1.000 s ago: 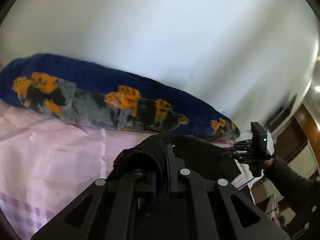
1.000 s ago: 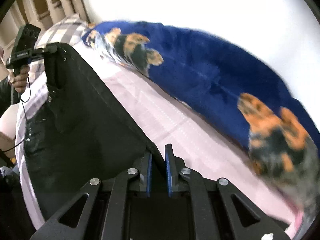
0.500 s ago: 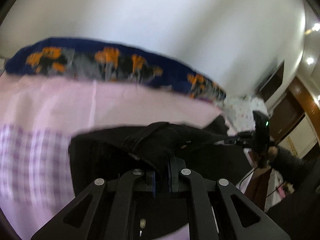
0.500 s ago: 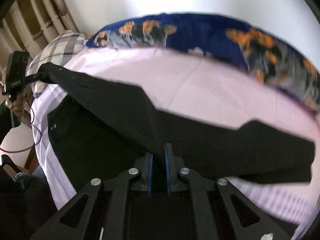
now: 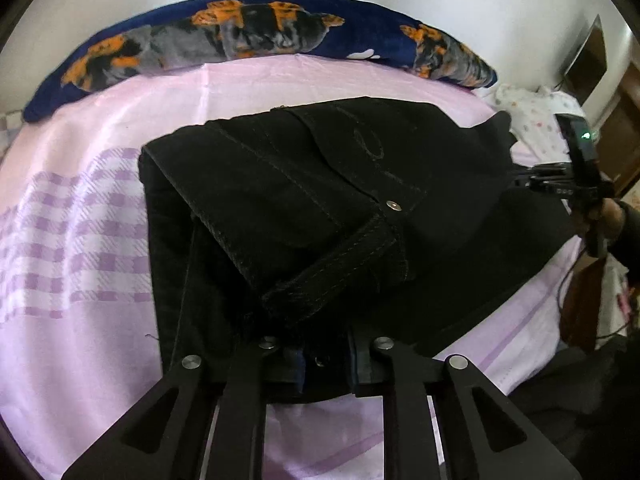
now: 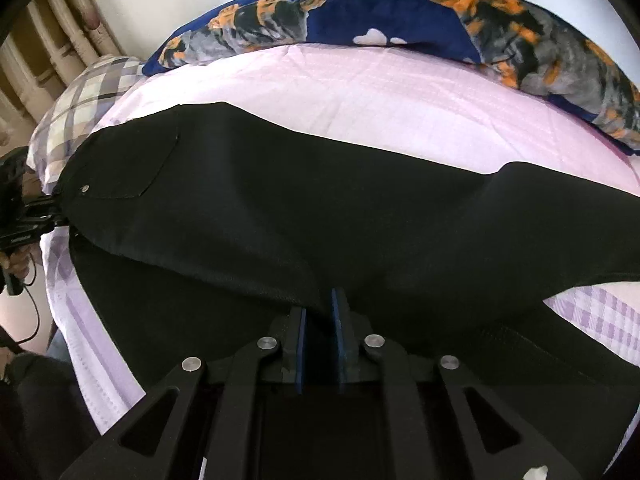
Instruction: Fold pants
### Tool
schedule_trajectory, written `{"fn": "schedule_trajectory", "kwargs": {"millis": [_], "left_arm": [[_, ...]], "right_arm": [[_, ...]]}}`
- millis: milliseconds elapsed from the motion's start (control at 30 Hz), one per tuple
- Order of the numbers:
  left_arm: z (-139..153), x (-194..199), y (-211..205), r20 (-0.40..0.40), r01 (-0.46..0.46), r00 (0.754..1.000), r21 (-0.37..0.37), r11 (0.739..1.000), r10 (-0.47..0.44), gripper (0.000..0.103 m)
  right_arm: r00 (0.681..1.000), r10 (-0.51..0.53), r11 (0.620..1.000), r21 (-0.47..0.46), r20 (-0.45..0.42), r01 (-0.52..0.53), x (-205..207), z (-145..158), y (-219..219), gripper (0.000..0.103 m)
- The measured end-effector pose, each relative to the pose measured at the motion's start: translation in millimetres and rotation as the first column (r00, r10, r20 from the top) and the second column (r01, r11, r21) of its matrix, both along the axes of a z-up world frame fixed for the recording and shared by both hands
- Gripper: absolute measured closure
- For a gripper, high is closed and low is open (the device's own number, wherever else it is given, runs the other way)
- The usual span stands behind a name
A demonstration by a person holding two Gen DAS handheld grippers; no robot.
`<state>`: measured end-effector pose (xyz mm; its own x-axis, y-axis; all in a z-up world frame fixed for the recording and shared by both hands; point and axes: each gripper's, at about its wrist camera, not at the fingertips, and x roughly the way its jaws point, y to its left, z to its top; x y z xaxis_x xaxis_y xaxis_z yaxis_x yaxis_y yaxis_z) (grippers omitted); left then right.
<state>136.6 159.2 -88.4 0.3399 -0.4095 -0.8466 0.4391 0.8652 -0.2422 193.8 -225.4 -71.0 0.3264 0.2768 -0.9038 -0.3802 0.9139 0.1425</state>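
Tongs first: left gripper (image 5: 328, 360) at bottom centre of its own view, jaws parted a little and just been opening, black cloth lying in the gap but no longer squeezed by the pads. Same for right gripper (image 6: 319, 340), bottom centre of its view: blue pads set slightly apart, just been opening too, a fold edge of the cloth running down between them, loose rather than pinched. Nothing truly gripped on either side, then. Pants (image 5: 320, 200) spread across the middle of both views, lying on the pink bed sheet (image 5: 80, 240), waistband (image 5: 340, 264) with its rivet doubled over on top just above the left jaws, legs stretching away to the right edge of the right wrist view. Long blue cushion (image 5: 280, 36) with orange and grey print along the upper edge, well apart from the pants; checked pillow (image 6: 80, 92) at upper left of the right wrist view, near the waist end. Probably let go here on purpose: one grip at the waist end and one further along the legs to carry a long edge over evenly, then released so the upper layer settles flat on the lower. Compared with a second ago: then lifted clear of the sheet and hanging taut between the two tongs, jaws clamped tight on cloth, views tipped up toward the white wall; half a second ago sagging and coming down; now laid down doubled, views tipped down onto the bed, jaws eased off.
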Motion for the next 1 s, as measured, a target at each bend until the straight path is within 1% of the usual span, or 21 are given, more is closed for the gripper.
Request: {"fn": "schedule_trajectory", "kwargs": {"millis": [67,100,133,200,233,267,300,367,433,467,500,533,567,600,667,733,833,867,900,967,1000], "left_arm": [[1.4,-2.9,-0.9,0.005,-0.017,1.000,0.026,1.000,0.017,0.080],[3.0,-4.5,-0.5,0.003,-0.029,1.000,0.041,0.999,0.029,0.076],[4.3,-6.2,-0.1,0.000,-0.034,0.999,0.048,0.998,0.034,0.074],[7.8,-12.0,6.3,-0.004,-0.062,0.998,0.056,0.996,0.062,0.063],[9.0,-14.2,10.5,-0.006,-0.075,0.997,0.055,0.996,0.076,0.060],[10.7,-18.5,16.5,-0.009,-0.096,0.995,0.048,0.994,0.097,0.054],[12.2,-20.9,19.5,-0.008,-0.112,0.994,0.044,0.993,0.113,0.051],[15.1,-29.4,30.2,-0.019,-0.172,0.985,0.015,0.985,0.172,0.051],[16.8,-36.2,41.1,-0.070,-0.251,0.967,-0.073,0.965,0.247,0.051],[17.0,-39.7,44.6,-0.102,-0.282,0.957,-0.127,0.951,0.270,0.051],[15.4,-44.1,48.1,-0.148,-0.316,0.945,-0.200,0.928,0.290,0.051],[14.6,-45.7,48.7,-0.173,-0.334,0.939,-0.235,0.913,0.299,0.051],[11.3,-48.0,48.2,-0.213,-0.361,0.927,-0.284,0.888,0.309,0.051],[8.5,-49.2,46.6,-0.240,-0.385,0.917,-0.318,0.866,0.319,0.051],[4.9,-48.7,41.5,-0.275,-0.413,0.904,-0.360,0.837,0.328,0.051],[-0.9,-45.3,37.2,-0.307,-0.458,0.883,-0.387,0.800,0.356,0.051],[-11.1,-39.2,34.3,-0.371,-0.531,0.840,-0.411,0.741,0.396,0.051],[-15.5,-37.2,34.1,-0.390,-0.561,0.820,-0.405,0.722,0.419,0.051],[-18.5,-35.2,33.1,-0.399,-0.582,0.806,-0.398,0.709,0.437,0.051],[-21.5,-34.1,32.9,-0.402,-0.608,0.788,-0.397,0.687,0.466,0.052],[-22.0,-34.3,33.0,-0.403,-0.622,0.779,-0.403,0.671,0.480,0.059]], "right_arm": [[1.000,-0.017,1.000,-0.009,0.013,0.017,-4.2,3.0,2.0,0.072],[1.000,-0.024,1.000,-0.010,0.017,0.025,-5.9,5.0,2.4,0.068],[0.999,-0.031,1.000,-0.005,0.019,0.031,-9.0,7.1,1.8,0.062],[0.999,-0.044,0.999,0.011,0.029,0.044,-17.1,13.8,0.7,0.060],[0.998,-0.052,0.999,0.020,0.030,0.051,-20.2,16.3,-0.4,0.057],[0.998,-0.064,0.997,0.035,0.029,0.063,-24.1,19.1,-2.3,0.056],[0.996,-0.080,0.995,0.058,0.028,0.079,-28.3,22.0,-5.0,0.056],[0.992,-0.123,0.987,0.106,0.020,0.120,-35.7,26.6,-10.5,0.056],[0.987,-0.160,0.975,0.155,0.000,0.158,-40.7,27.1,-15.6,0.056],[0.982,-0.189,0.962,0.198,-0.019,0.189,-45.1,25.5,-19.2,0.056],[0.978,-0.207,0.951,0.227,-0.033,0.209,-48.5,23.9,-21.7,0.056],[0.974,-0.223,0.941,0.252,-0.047,0.227,-50.8,21.9,-22.9,0.055],[0.969,-0.239,0.927,0.280,-0.067,0.249,-53.7,18.2,-23.4,0.055],[0.965,-0.251,0.920,0.292,-0.076,0.262,-56.8,15.7,-24.1,0.055],[0.958,-0.271,0.899,0.329,-0.099,0.288,-60.2,10.1,-23.4,0.055],[0.949,-0.292,0.877,0.362,-0.123,0.317,-60.7,5.8,-22.7,0.055],[0.939,-0.314,0.852,0.395,-0.140,0.344,-64.4,1.3,-23.2,0.054],[0.933,-0.327,0.839,0.409,-0.149,0.359,-63.2,-0.7,-23.4,0.054],[0.929,-0.335,0.830,0.417,-0.158,0.370,-63.4,-2.4,-23.4,0.054],[0.917,-0.355,0.807,0.435,-0.184,0.400,-62.4,-9.1,-24.4,0.055],[0.911,-0.365,0.798,0.440,-0.193,0.413,-62.1,-12.2,-25.4,0.055]]}}
